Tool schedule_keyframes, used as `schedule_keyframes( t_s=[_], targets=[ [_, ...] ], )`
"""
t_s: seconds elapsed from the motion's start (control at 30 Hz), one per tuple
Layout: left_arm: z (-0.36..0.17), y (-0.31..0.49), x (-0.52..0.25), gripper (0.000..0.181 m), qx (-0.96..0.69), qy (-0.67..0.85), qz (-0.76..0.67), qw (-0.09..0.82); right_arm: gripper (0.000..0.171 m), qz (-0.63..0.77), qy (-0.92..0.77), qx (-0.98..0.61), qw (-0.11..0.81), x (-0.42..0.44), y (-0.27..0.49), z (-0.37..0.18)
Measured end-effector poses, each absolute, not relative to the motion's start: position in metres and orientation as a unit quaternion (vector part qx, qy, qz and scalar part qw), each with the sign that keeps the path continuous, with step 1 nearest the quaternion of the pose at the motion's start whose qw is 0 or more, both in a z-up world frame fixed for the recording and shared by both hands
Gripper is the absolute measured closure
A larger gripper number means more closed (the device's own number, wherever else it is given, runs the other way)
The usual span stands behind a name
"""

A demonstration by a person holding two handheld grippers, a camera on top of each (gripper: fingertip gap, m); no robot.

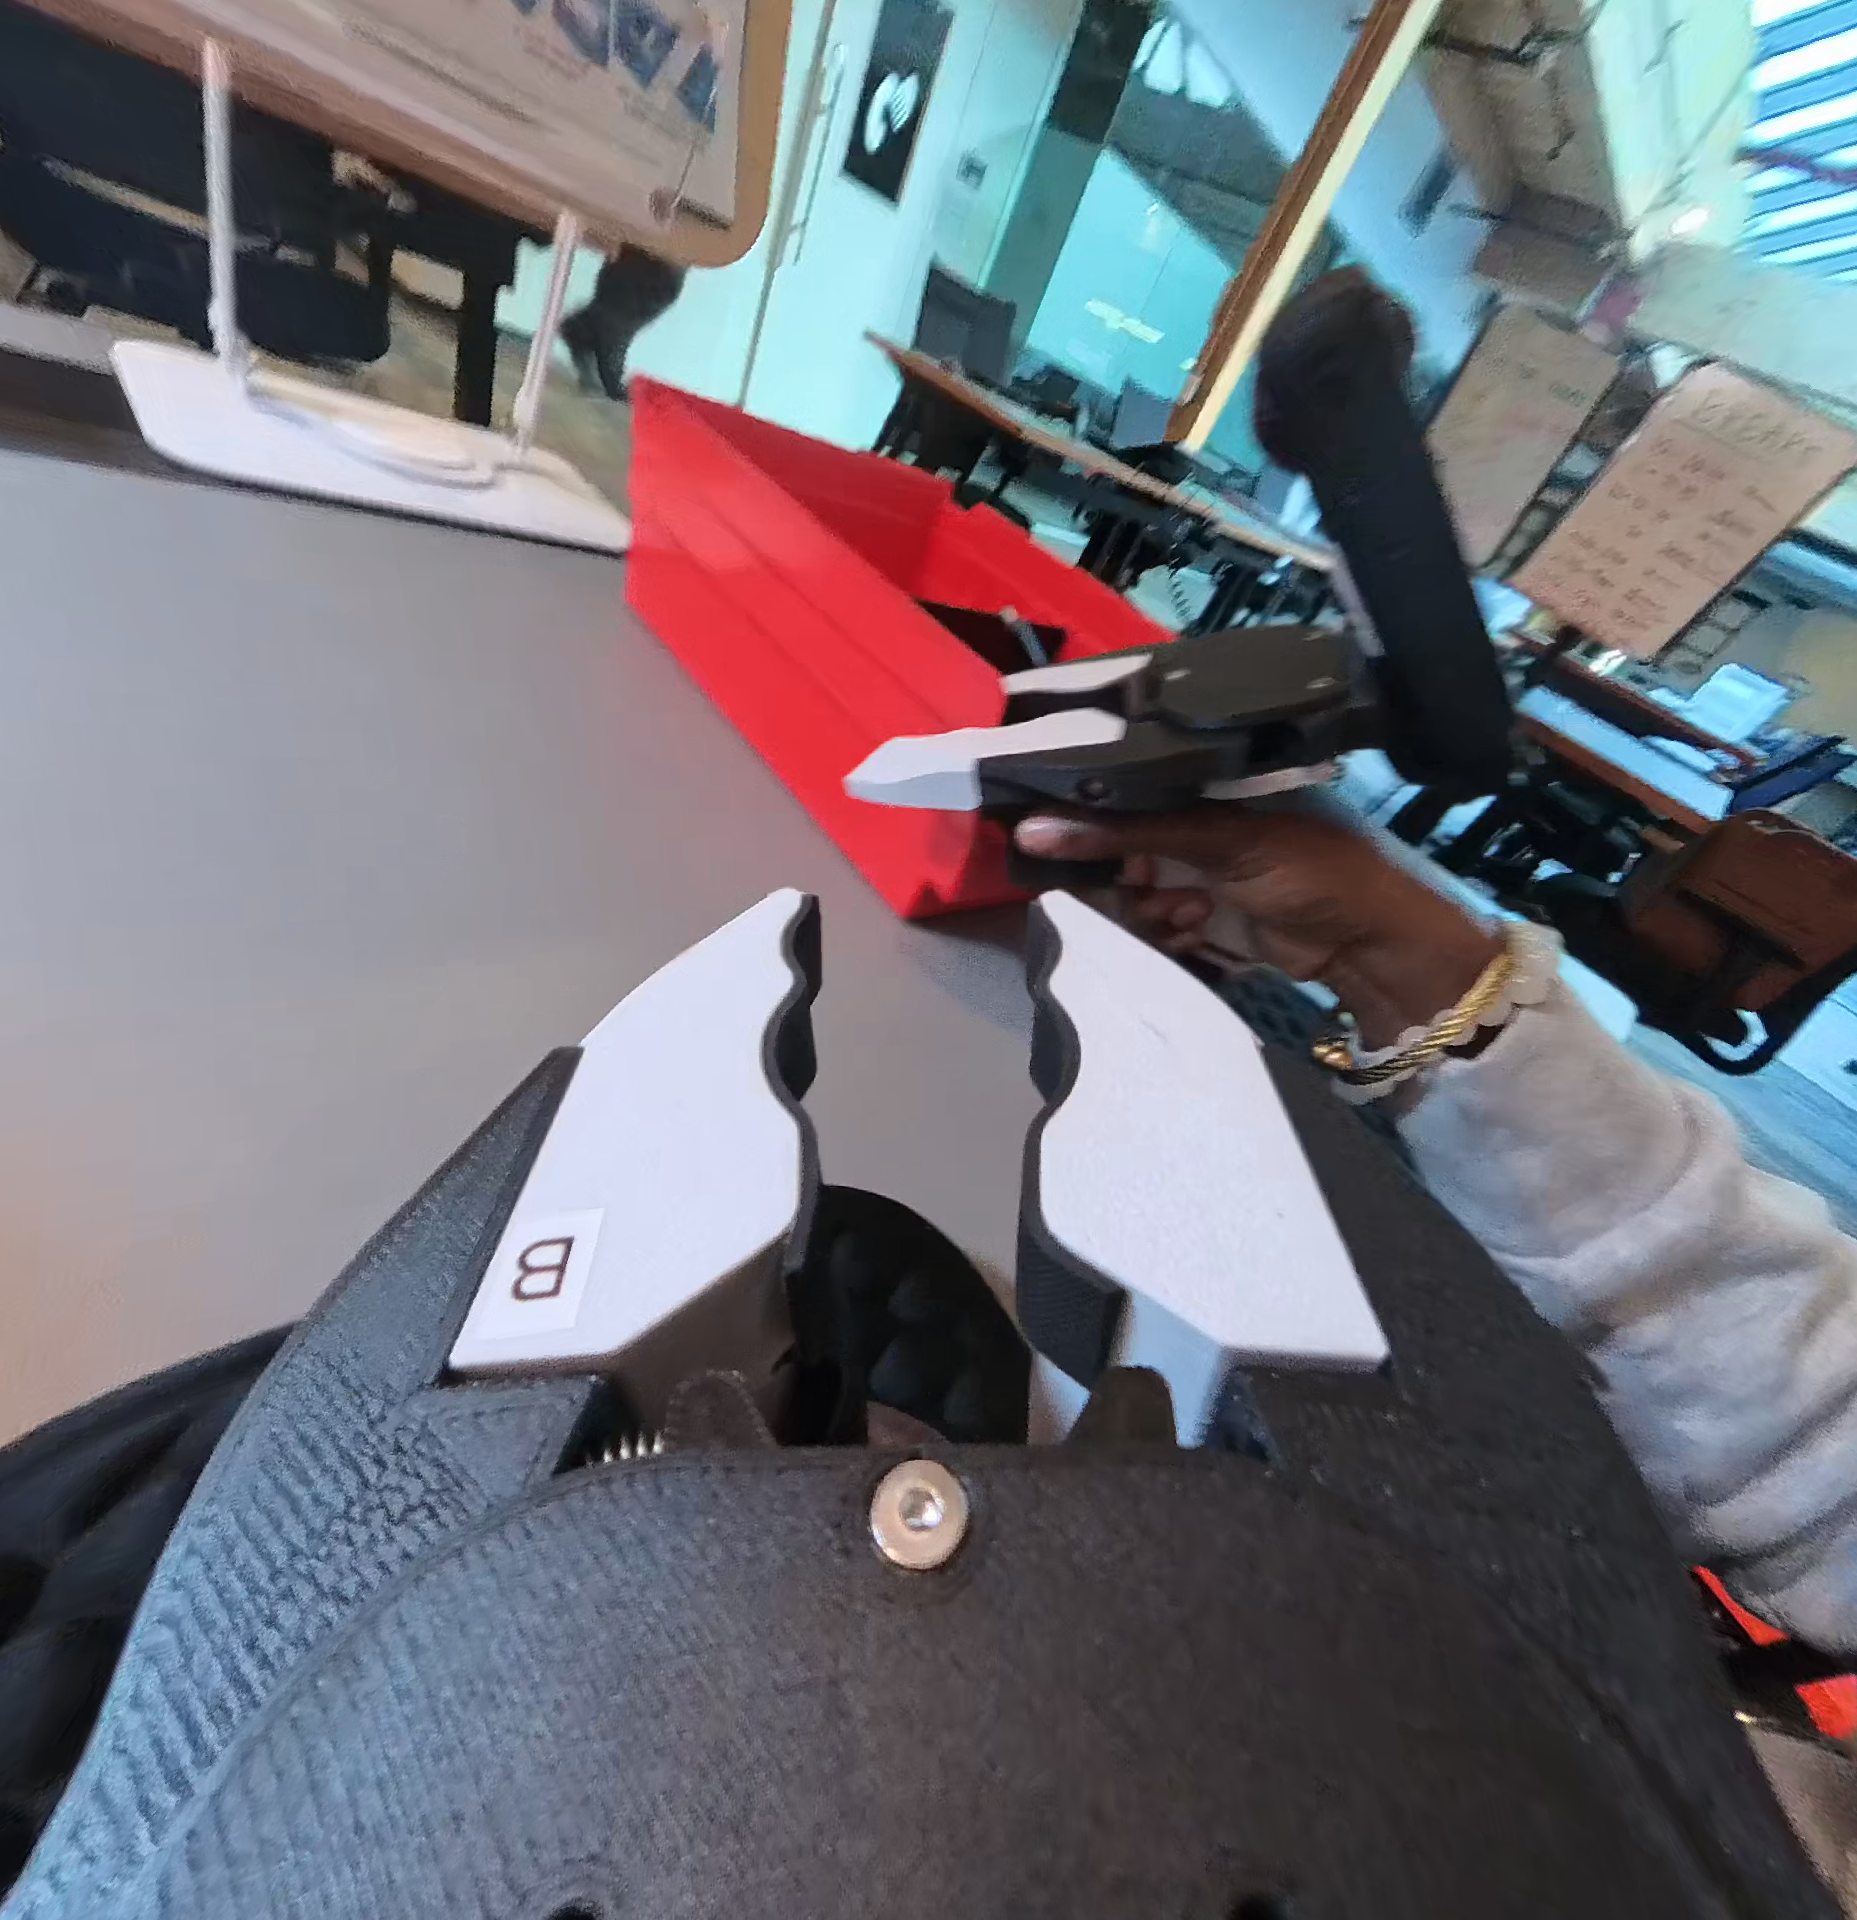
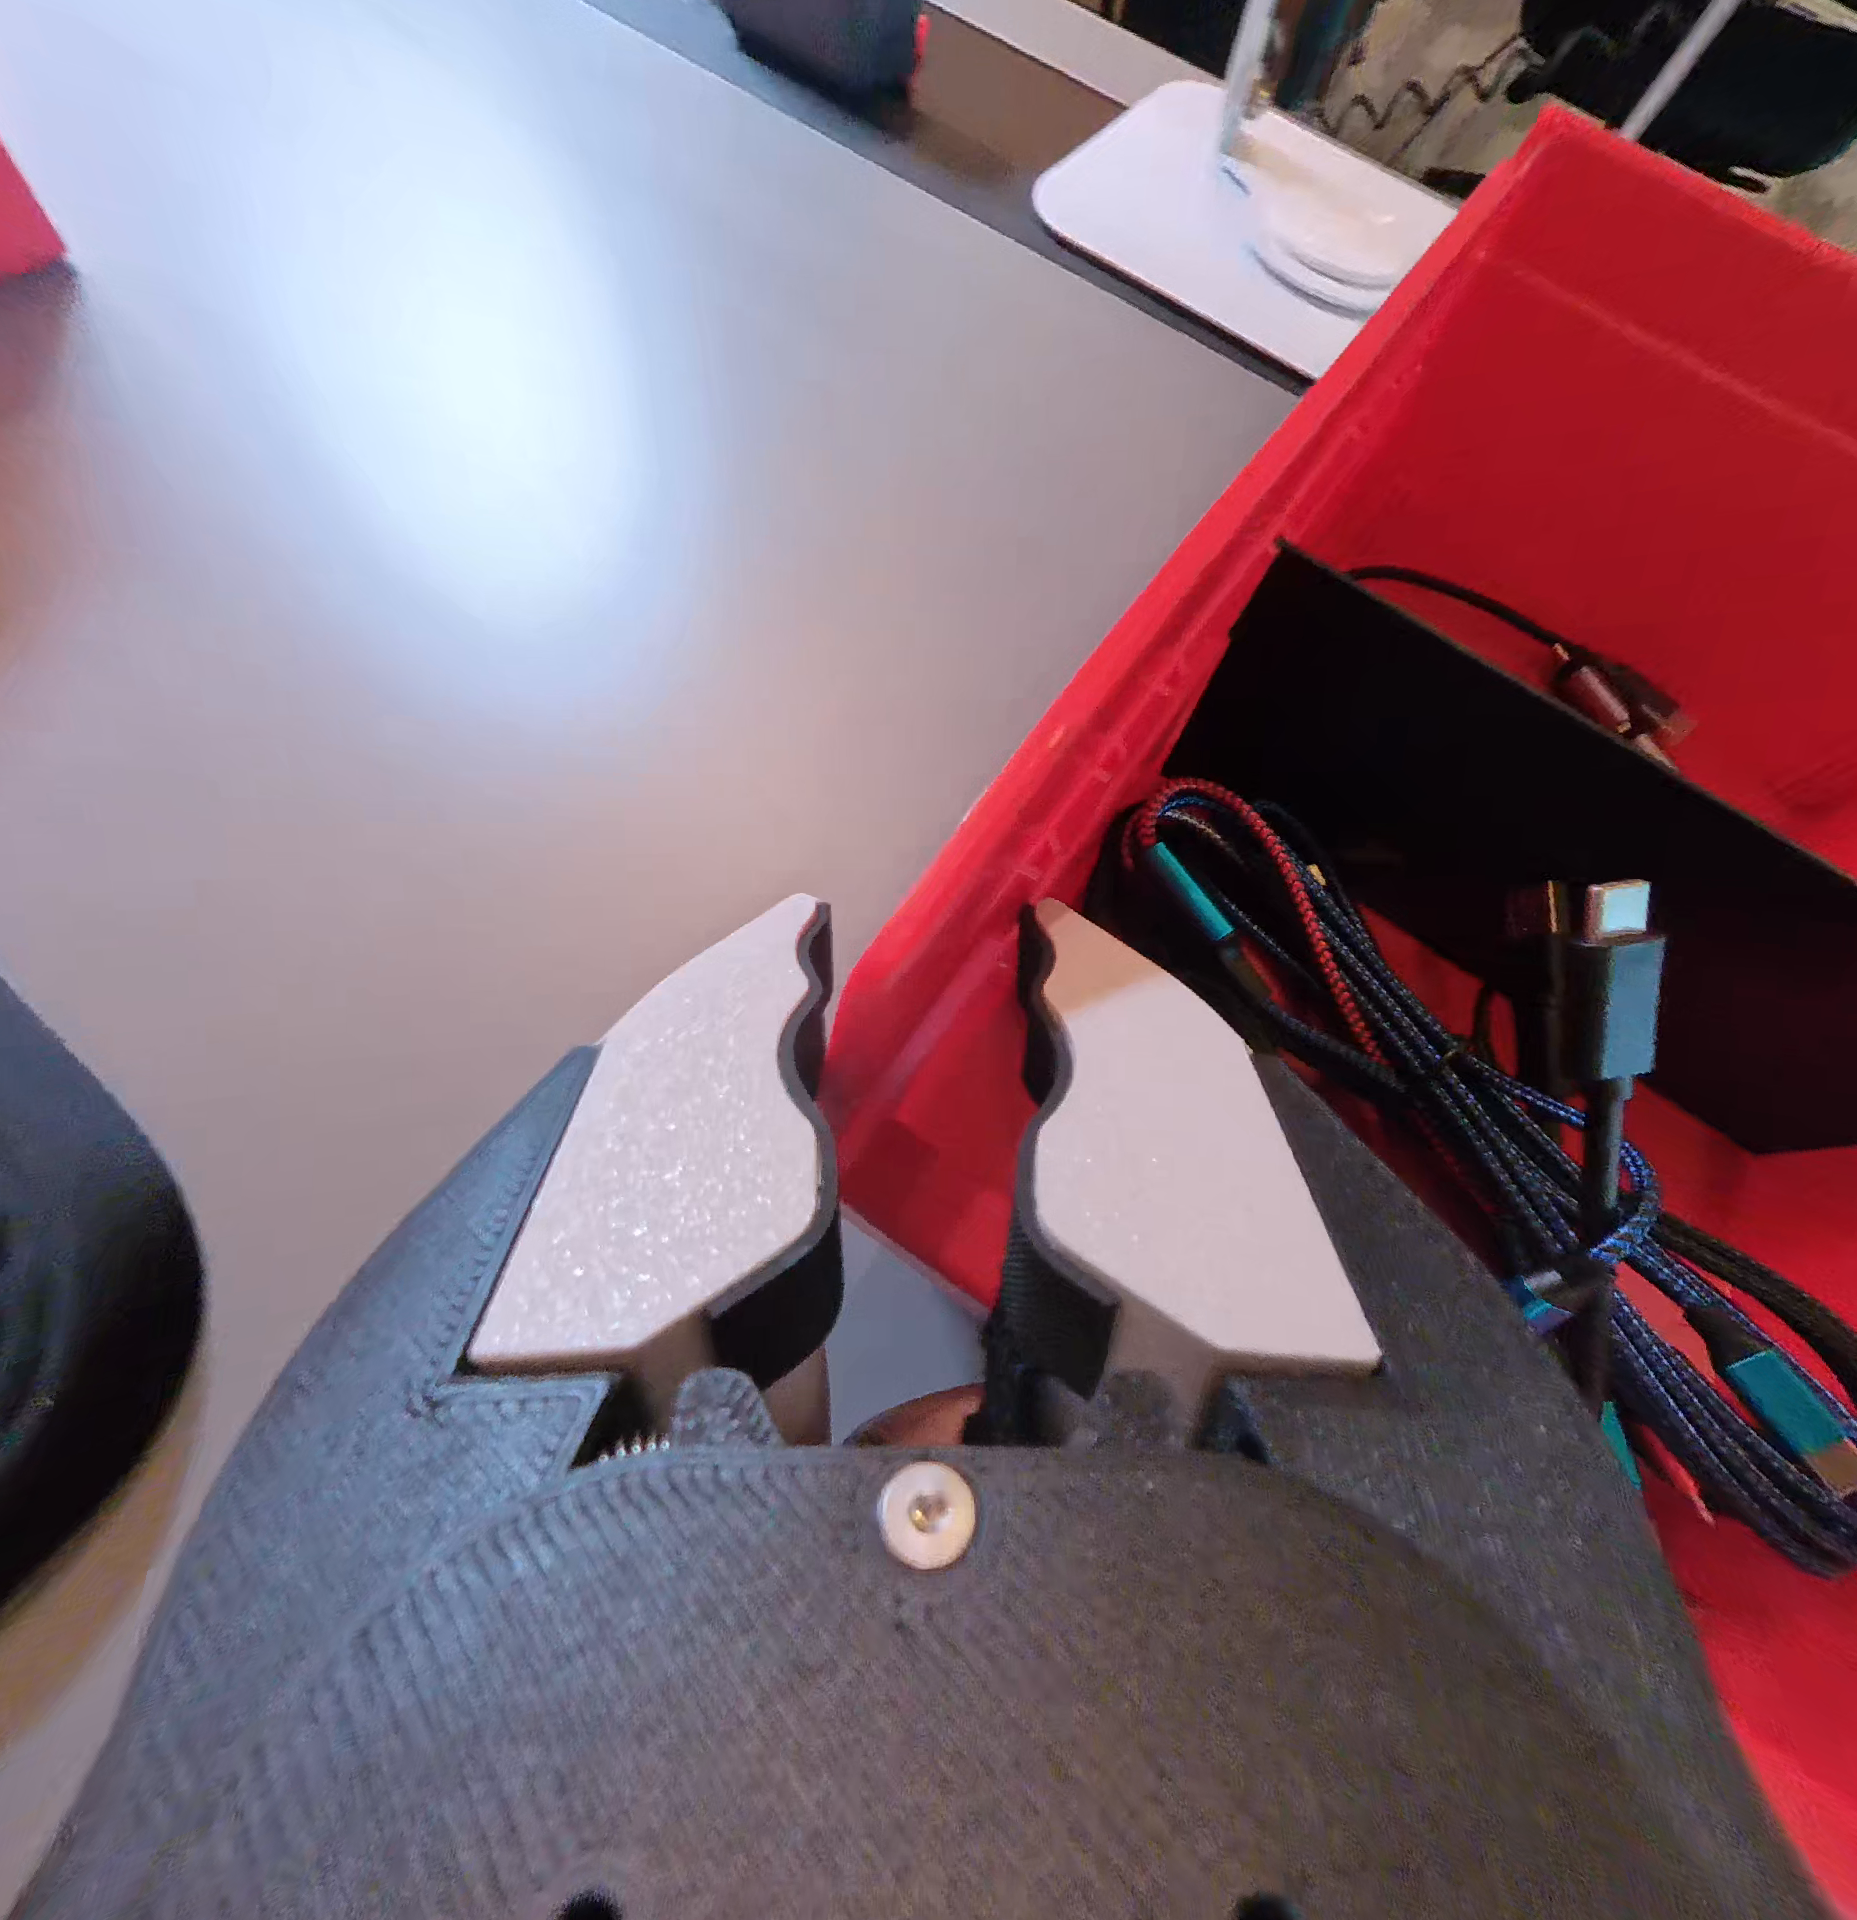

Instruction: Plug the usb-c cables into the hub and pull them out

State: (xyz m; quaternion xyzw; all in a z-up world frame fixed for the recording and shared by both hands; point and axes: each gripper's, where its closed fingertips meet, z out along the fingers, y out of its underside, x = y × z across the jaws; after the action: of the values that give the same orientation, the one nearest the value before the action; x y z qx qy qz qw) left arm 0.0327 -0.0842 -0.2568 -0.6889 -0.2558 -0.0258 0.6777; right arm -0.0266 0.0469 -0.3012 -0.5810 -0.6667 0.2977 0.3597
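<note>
While the usb-c cables (image 2: 1423,1091) lie tangled in the red bin (image 2: 1589,436) on the table (image 2: 404,540), nothing looks plugged; no hub shows. Both the left gripper (image 1: 919,914) and the right gripper (image 2: 924,920) gape empty, so the whole task remains.

Braided usb-c cables (image 2: 1443,1122) lie tangled, unplugged, in red bin (image 2: 1589,343).

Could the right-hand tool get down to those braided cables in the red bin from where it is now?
Probably yes. The right tool is open, holds nothing and hangs over the red bin's near wall. The bin has no lid, and the braided cables lie uncovered just inside, before the black divider.
</note>
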Motion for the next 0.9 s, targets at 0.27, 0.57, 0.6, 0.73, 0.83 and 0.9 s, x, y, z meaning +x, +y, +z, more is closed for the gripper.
schedule_keyframes(
  t_s=[0.27,0.57,0.6,0.73,0.83,0.9],
  targets=[
    [-0.209,-0.138,0.045,0.145,-0.622,-0.142,0.053,0.768,0.127,0.348,-0.688,-0.551,0.319,-0.058,-0.029,-0.301],
    [-0.178,-0.212,0.005,0.155,-0.505,-0.239,0.166,0.812,0.123,0.364,-0.725,-0.504,0.296,-0.09,-0.125,-0.302],
    [-0.177,-0.216,0.004,0.156,-0.501,-0.24,0.18,0.812,0.123,0.366,-0.729,-0.497,0.295,-0.093,-0.135,-0.301],
    [-0.17,-0.229,0.003,0.157,-0.473,-0.252,0.215,0.817,0.123,0.377,-0.749,-0.467,0.282,-0.103,-0.172,-0.301],
    [-0.164,-0.236,0.004,0.157,-0.456,-0.257,0.229,0.821,0.123,0.385,-0.761,-0.444,0.274,-0.109,-0.195,-0.301],
    [-0.162,-0.242,0.003,0.158,-0.444,-0.26,0.243,0.822,0.123,0.389,-0.769,-0.43,0.268,-0.112,-0.208,-0.301]
  ],
)
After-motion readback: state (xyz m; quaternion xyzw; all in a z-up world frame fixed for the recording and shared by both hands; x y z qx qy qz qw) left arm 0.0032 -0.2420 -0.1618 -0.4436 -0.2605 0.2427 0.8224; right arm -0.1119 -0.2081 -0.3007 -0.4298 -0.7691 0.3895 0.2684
